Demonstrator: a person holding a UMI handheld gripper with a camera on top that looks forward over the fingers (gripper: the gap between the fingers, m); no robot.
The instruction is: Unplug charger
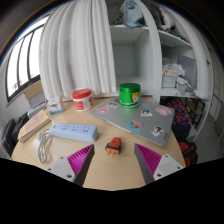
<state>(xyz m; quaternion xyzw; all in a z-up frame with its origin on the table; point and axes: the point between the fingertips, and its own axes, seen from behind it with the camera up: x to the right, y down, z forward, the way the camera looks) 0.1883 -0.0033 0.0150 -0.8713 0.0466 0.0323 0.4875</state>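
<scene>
A small red and black charger (113,146) lies on the wooden table (110,170) with its prongs pointing toward me. It sits between my fingertips with a gap on each side. It is apart from the light blue power strip (72,130), which lies to the left beyond the fingers. A coiled white cable (44,148) lies beside the strip. My gripper (114,153) is open, low over the table, with its purple pads (78,158) on either side of the charger.
A closed laptop with stickers (135,118) lies beyond the fingers to the right. A green container (129,94) and a red-lidded jar (82,98) stand at the back. A flat box (33,124) lies at the far left. Curtains and shelves stand behind the table.
</scene>
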